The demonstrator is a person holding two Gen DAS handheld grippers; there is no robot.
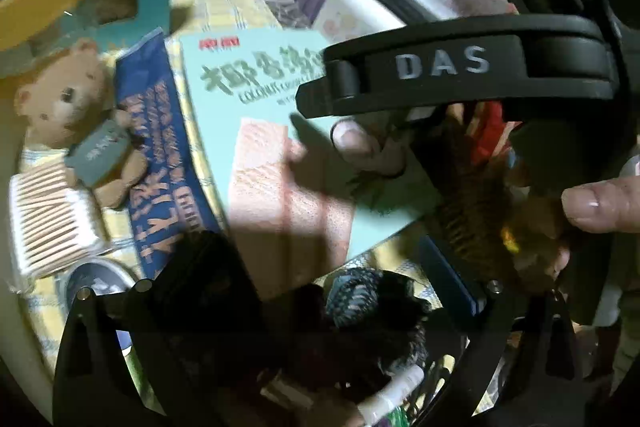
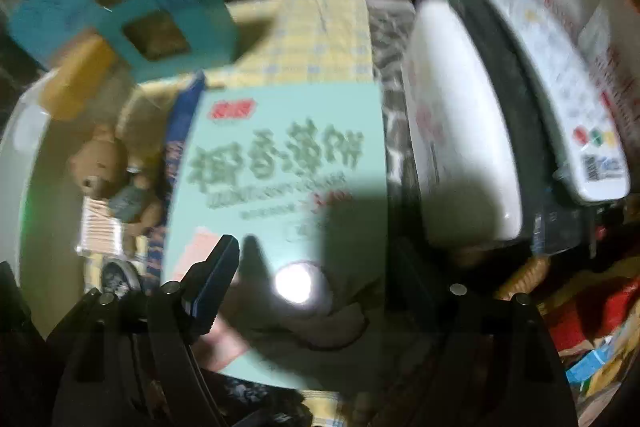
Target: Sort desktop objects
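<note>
Between your right gripper's (image 2: 316, 279) wide-spread fingers lies the mint-green biscuit box (image 2: 280, 195), flat on the yellow checked cloth (image 2: 316, 35), untouched by either pad. Your left gripper's (image 1: 280, 291) jaws are too dark to judge.

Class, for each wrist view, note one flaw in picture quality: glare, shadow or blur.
Right wrist view: a round white glare spot on the pale green biscuit box, whose print is blurred. Left wrist view: a dark shadow falls across the same box.
</note>
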